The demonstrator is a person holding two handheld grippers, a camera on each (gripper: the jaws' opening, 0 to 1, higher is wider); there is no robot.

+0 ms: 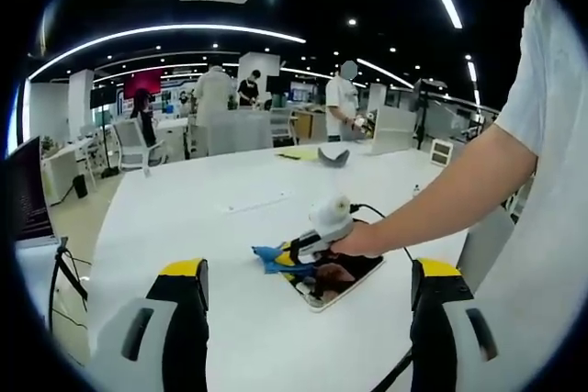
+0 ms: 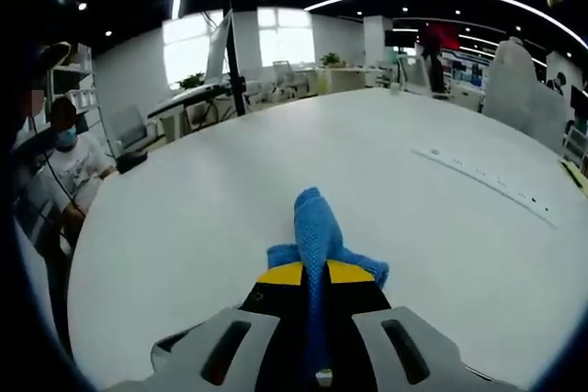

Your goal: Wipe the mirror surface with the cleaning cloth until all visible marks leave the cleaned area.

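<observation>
Mirror [image 1: 342, 278] is lying lower centre of the left gripper view, the right gripper [image 1: 317, 243] pinching the blue cleaning cloth [image 1: 273, 259] on its edge. Left gripper [image 1: 308, 319] is hanging wide open, holding nothing. Wiping is seemingly underway; marks are too small to judge.

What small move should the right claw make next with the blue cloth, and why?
Probably sweep the right claw a little further across the mirror. It is shut on the blue cloth, which lies bunched at the mirror's far edge in the left gripper view, so most of the dark glass looks unwiped. The left claw hangs open, apart from it.
</observation>
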